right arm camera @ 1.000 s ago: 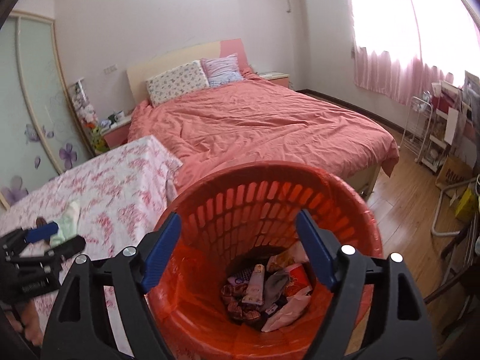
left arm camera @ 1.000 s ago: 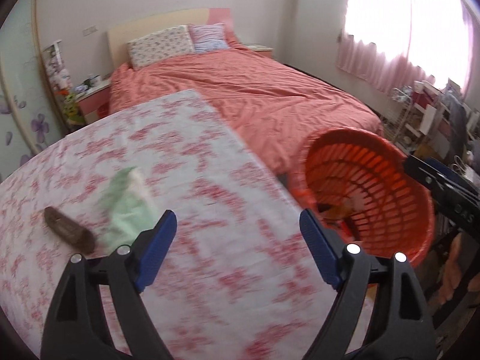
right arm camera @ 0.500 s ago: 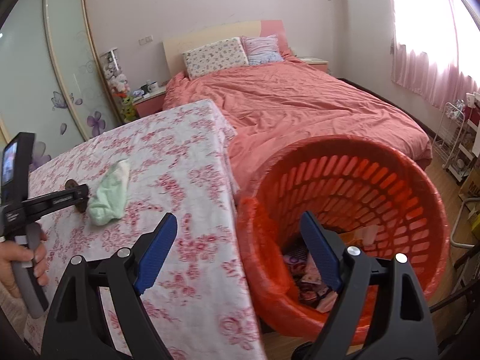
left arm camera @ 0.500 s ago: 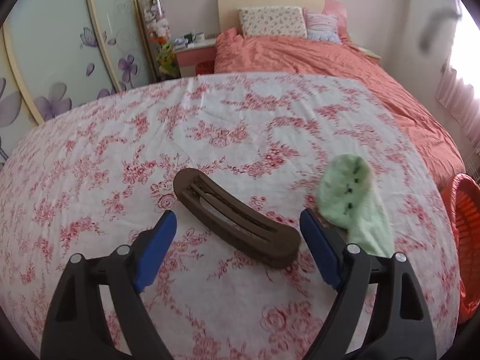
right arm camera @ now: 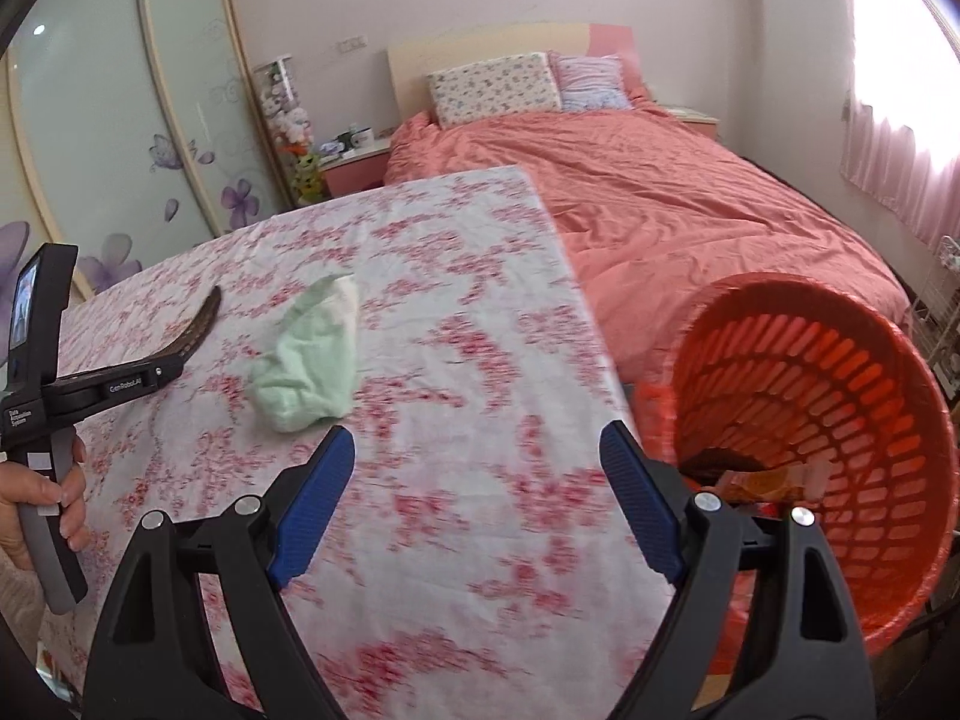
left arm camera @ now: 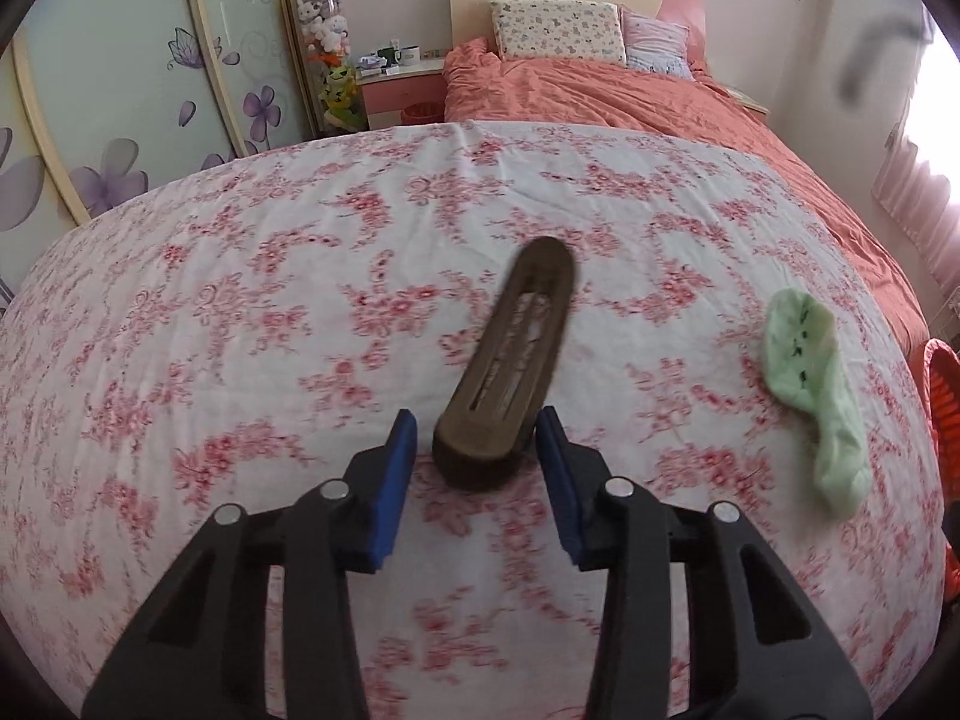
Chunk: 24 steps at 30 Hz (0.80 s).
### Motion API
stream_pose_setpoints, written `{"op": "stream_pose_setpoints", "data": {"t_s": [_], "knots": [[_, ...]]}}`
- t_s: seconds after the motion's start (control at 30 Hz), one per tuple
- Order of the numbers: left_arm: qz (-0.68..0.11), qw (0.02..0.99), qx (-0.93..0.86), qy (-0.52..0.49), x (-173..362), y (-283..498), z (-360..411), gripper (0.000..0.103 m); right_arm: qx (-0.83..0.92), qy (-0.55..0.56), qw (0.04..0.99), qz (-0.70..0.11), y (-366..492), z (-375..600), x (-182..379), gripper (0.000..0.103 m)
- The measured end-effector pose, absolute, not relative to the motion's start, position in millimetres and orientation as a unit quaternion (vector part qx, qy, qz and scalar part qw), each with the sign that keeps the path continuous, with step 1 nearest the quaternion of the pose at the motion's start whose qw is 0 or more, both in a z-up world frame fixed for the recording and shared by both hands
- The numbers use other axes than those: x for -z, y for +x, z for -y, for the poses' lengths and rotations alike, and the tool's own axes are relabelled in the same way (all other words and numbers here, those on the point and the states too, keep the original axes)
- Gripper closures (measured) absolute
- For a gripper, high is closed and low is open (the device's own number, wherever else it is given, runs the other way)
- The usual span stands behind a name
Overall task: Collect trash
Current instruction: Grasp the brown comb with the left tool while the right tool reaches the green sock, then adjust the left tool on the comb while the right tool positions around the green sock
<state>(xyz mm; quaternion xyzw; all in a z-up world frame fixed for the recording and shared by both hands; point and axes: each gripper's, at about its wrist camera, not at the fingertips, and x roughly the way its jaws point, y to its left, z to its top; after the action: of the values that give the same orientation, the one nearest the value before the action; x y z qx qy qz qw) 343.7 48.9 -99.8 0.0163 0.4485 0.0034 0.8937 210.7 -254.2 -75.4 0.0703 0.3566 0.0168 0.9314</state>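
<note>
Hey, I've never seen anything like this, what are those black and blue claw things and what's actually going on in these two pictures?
Those claws are hand-held grippers: a person carries one in each hand, and each has a camera looking out along its two blue-padded fingers. One picture is from the left gripper, the other from the right gripper, where you can also see the person's hand holding the left tool.

Both look down on a table under a flowered cloth. On it lie a brown hair clip and a pale green sock. The left gripper is closing around the near end of the clip, though its pads don't seem to press it yet. The right one is open and empty. Beside the table stands an orange basket with trash inside.
</note>
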Motion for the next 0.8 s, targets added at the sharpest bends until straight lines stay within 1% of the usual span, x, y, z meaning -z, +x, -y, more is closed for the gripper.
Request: {"op": "stream_pose_setpoints", "data": {"t_s": [0.3,0.33,0.4,0.5,0.53,0.57,0.6,0.63,0.67,0.73,0.8], "knots": [[-0.436,0.898,0.027,0.047,99.6,355.5,-34.0,0.062,-0.089,0.088,0.916,-0.381,262.6,206.8,79.9,0.020],[-0.435,0.899,0.027,0.050,100.0,357.3,-32.5,0.067,-0.092,0.091,0.913,-0.386,269.5,203.2,81.8,0.020],[-0.434,0.899,0.030,0.052,100.3,361.0,-31.3,0.070,-0.095,0.092,0.908,-0.398,279.3,196.4,87.2,0.020],[-0.435,0.899,0.029,0.046,100.7,361.2,-35.4,0.070,-0.086,0.086,0.905,-0.407,286.6,190.6,91.8,0.031],[-0.435,0.899,0.028,0.044,100.7,359.4,-38.5,0.070,-0.088,0.086,0.906,-0.405,285.6,191.1,90.2,0.047],[-0.435,0.899,0.028,0.042,100.5,357.1,-41.6,0.070,-0.087,0.085,0.904,-0.410,285.6,190.5,90.5,0.055],[-0.435,0.899,0.029,0.041,100.3,354.2,-44.6,0.070,-0.088,0.086,0.902,-0.414,284.5,190.7,91.5,0.058],[-0.436,0.899,0.029,0.039,100.0,349.5,-49.6,0.070,-0.086,0.085,0.903,-0.412,281.6,191.3,92.0,0.066],[-0.436,0.899,0.029,0.038,99.9,343.8,-54.4,0.070,-0.084,0.084,0.903,-0.413,278.7,192.5,92.3,0.072],[-0.436,0.899,0.029,0.035,100.1,329.2,-65.6,0.070,-0.086,0.089,0.902,-0.413,269.8,195.1,92.6,0.077],[-0.436,0.899,0.031,0.031,100.0,316.3,-73.4,0.070,-0.089,0.094,0.901,-0.413,261.4,198.9,91.2,0.078]]}}
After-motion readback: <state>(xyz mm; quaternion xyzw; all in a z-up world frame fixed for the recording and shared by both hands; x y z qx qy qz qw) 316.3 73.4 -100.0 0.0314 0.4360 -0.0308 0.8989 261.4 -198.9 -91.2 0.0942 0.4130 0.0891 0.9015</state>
